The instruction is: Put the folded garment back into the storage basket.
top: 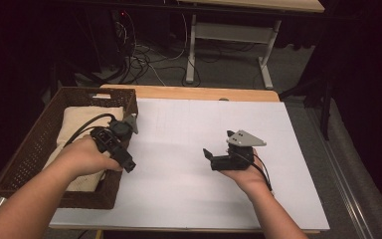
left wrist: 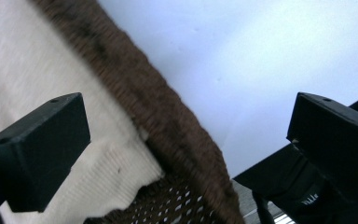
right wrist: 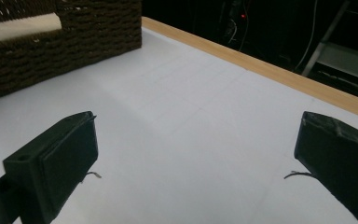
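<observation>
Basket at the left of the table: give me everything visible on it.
The basket is a dark brown woven rectangular one with an open top and a handle cutout in its far wall. It sits flat at the table's left edge, its right wall along the white sheet. A folded cream cloth lies inside on its floor. The left gripper hangs open over its right rim, one jaw above the cloth, the other above the sheet; contact with the rim cannot be told.

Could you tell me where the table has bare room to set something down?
The white sheet is bare between the basket and the right hand-held gripper, and beyond it toward the far wooden edge. The basket is crowded: cream cloth fills it, left hand-held gripper at its rim.
</observation>
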The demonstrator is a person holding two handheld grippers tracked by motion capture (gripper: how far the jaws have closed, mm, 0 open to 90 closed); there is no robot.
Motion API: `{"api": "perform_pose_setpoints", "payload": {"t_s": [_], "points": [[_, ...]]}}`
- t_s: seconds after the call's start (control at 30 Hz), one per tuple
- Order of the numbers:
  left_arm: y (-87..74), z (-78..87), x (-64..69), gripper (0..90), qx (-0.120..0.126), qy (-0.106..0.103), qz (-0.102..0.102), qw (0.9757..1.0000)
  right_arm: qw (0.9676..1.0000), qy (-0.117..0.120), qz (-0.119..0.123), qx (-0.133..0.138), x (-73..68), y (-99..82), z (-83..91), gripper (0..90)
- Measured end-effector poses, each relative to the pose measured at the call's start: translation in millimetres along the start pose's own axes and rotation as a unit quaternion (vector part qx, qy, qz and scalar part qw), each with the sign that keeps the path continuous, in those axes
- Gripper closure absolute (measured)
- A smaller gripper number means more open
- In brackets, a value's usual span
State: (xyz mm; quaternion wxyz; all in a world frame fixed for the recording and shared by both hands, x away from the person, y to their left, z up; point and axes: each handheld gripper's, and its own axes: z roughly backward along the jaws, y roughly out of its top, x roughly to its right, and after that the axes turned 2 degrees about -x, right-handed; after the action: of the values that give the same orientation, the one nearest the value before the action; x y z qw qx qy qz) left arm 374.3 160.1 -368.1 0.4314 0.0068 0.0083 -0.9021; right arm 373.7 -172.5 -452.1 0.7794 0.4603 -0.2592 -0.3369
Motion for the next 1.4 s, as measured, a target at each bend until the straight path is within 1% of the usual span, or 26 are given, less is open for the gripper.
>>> {"api": "perform_pose_setpoints", "payload": {"t_s": [0.07, 0.17, 0.2, 0.23, 0.33, 0.37, 0.4, 0.43, 0.67, 0.77, 0.83, 0.87, 0.9, 0.93, 0.97, 1.0, 1.03, 1.07, 1.1, 1.2, 1.23, 1.27, 1.33, 1.4], "points": [[8.0, -2.8, 6.5, 0.0, 0.001, 0.0, -0.009, 1.0, 1.0, -0.007, 0.0, -0.002, 5.5, -6.7, 8.2, 0.1], [18.0, -7.5, 15.2, 0.0, 0.007, -0.007, -0.019, 0.9998, 0.9999, -0.016, -0.004, -0.003, 15.4, -17.5, 22.5, 0.1], [21.0, -10.1, 17.8, 0.0, 0.007, -0.01, -0.022, 0.9997, 0.9998, -0.021, -0.006, -0.004, 18.5, -21.1, 26.7, 0.1], [23.9, -13.4, 19.9, 0.0, 0.007, -0.017, -0.024, 0.9995, 0.9997, -0.024, -0.007, -0.003, 21.5, -24.8, 31.1, 0.1], [32.1, -24.7, 27.5, 0.0, 0.006, -0.017, -0.034, 0.9993, 0.9993, -0.034, -0.013, -0.005, 29.8, -35.2, 42.1, 0.1], [32.1, -24.7, 27.5, 0.0, 0.006, -0.017, -0.034, 0.9993, 0.9991, -0.04, -0.014, -0.004, 33.2, -39.9, 46.7, 0.1], [34.5, -28.3, 29.8, 0.0, 0.004, -0.019, -0.036, 0.9992, 0.999, -0.043, -0.014, -0.006, 35.8, -43.9, 50.6, 0.1], [39.2, -35.7, 34.1, 0.0, 0.002, -0.025, -0.04, 0.9989, 0.9988, -0.046, -0.015, -0.007, 38.2, -48.0, 54.5, 0.1], [51.6, -57.9, 40.9, 0.0, -0.003, -0.035, -0.044, 0.9984, 0.9976, -0.06, -0.033, -0.013, 51.3, -75.9, 73.3, 0.1], [53.5, -70.4, 45.9, 0.0, 0.009, -0.043, -0.046, 0.998, 0.9972, -0.064, -0.036, -0.014, 53.8, -85.8, 79.5, 0.1], [54.6, -79.8, 50.7, 0.0, 0.006, -0.048, -0.05, 0.9976, 0.9971, -0.066, -0.037, -0.009, 53.4, -90.6, 82.1, 0.1], [54.6, -79.8, 50.7, 0.0, 0.006, -0.048, -0.05, 0.9976, 0.9972, -0.066, -0.035, -0.007, 52.8, -92.2, 82.8, 0.1], [55.4, -86.1, 54.2, 0.0, 0.003, -0.048, -0.053, 0.9974, 0.9973, -0.066, -0.033, -0.006, 51.8, -94.4, 83.7, 0.1], [56.0, -90.7, 57.3, 0.0, 0.001, -0.045, -0.058, 0.9973, 0.9975, -0.064, -0.03, -0.005, 51.1, -95.5, 84.2, 0.1], [57.1, -100.1, 62.4, 0.0, -0.001, -0.048, -0.06, 0.997, 0.9976, -0.063, -0.029, -0.004, 50.6, -96.2, 84.5, 0.1], [57.6, -104.9, 65.0, 0.0, -0.004, -0.045, -0.062, 0.9971, 0.9977, -0.062, -0.029, -0.002, 50.1, -96.9, 84.5, 0.1], [57.7, -108.0, 66.9, 0.0, -0.006, -0.042, -0.063, 0.9971, 0.9977, -0.06, -0.03, -0.001, 49.5, -97.6, 84.4, 0.1], [57.7, -108.0, 66.9, 0.0, -0.006, -0.042, -0.063, 0.9971, 0.9977, -0.06, -0.03, -0.001, 49.5, -97.6, 84.4, 0.1], [57.6, -111.9, 68.6, 0.0, -0.006, -0.045, -0.062, 0.9971, 0.9978, -0.059, -0.03, -0.002, 49.1, -98.2, 84.2, 0.1], [56.2, -118.2, 71.7, 0.0, -0.004, -0.038, -0.063, 0.9972, 0.9982, -0.054, -0.025, -0.004, 47.2, -99.7, 83.2, 0.1], [55.6, -119.8, 72.6, 0.0, -0.002, -0.036, -0.065, 0.9972, 0.9982, -0.054, -0.026, -0.004, 46.9, -100.0, 83.2, 0.1], [54.4, -121.2, 74.1, 0.0, 0.011, -0.034, -0.064, 0.9973, 0.9982, -0.054, -0.026, -0.003, 46.8, -100.1, 83.4, 0.1], [53.3, -123.3, 74.8, 0.0, 0.022, -0.038, -0.062, 0.9971, 0.9983, -0.051, -0.029, -0.001, 46.8, -100.4, 84.0, 0.1], [52.1, -124.7, 75.0, 0.0, 0.041, -0.036, -0.06, 0.9967, 0.9982, -0.047, -0.037, -0.003, 47.1, -101.6, 83.9, 0.1]]}}
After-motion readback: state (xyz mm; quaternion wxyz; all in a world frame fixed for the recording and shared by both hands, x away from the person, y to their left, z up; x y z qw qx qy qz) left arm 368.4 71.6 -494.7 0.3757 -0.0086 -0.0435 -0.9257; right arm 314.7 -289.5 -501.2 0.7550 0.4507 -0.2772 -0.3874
